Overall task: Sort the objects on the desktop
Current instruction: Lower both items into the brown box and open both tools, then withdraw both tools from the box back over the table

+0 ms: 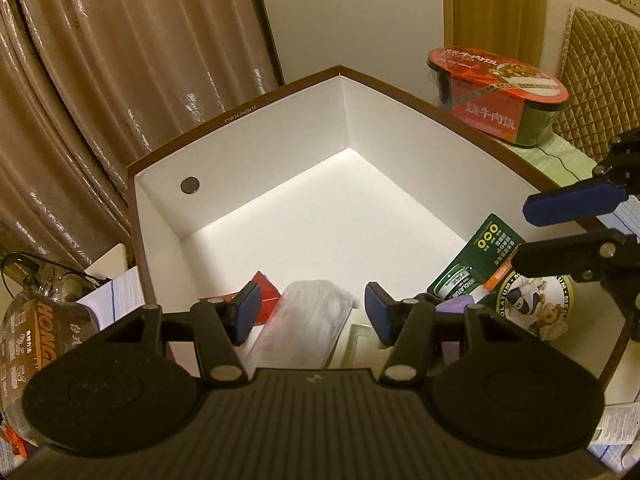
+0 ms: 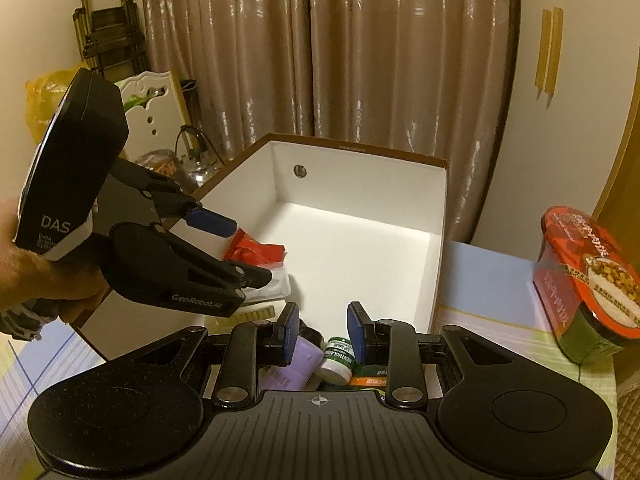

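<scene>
Right tool (image 2: 323, 334) jaws apart, empty; small green-white lip-balm jar (image 2: 337, 362) just beyond at 6 o'clock inside white cardboard box (image 2: 438, 248). Left tool (image 2: 256, 248) apart, empty, farther off.

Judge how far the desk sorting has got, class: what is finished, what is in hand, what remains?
Done: the white box already holds a red packet, a clear plastic pack, a purple bottle, a Mentholatum jar and a green card. In hand: nothing; the left gripper and right gripper hang open over the box. Left: the instant rice bowl stands outside on the table.
</scene>
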### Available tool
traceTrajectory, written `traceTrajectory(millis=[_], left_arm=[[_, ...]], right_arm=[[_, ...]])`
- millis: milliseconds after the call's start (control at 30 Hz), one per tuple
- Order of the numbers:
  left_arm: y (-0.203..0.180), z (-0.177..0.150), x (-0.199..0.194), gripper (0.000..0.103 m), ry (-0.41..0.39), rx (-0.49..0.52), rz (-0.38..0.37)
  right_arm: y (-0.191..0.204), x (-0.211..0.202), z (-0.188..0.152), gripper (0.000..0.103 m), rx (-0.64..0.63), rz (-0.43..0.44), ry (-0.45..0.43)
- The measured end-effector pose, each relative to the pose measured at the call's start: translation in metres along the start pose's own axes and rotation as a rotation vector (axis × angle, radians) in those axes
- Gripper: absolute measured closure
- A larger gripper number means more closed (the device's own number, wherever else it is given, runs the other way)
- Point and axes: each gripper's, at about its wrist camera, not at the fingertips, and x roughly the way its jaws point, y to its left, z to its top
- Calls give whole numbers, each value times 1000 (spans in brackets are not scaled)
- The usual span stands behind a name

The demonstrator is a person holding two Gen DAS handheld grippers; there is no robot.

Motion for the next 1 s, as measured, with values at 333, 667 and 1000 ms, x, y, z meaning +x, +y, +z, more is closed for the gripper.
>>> traceTrajectory(millis=[333,667,1000], left_arm=[[1,-7,-24,50,-6,-26,-5],[3,-18,-67,50,-26,-76,2],[-3,-52,-139,46,-92,-150,19]], right_arm=[[13,-10,-1,73,-22,-7,12],[25,-37,-4,73,0,-40,9],[38,-94,-42,73,100,-90,-13]])
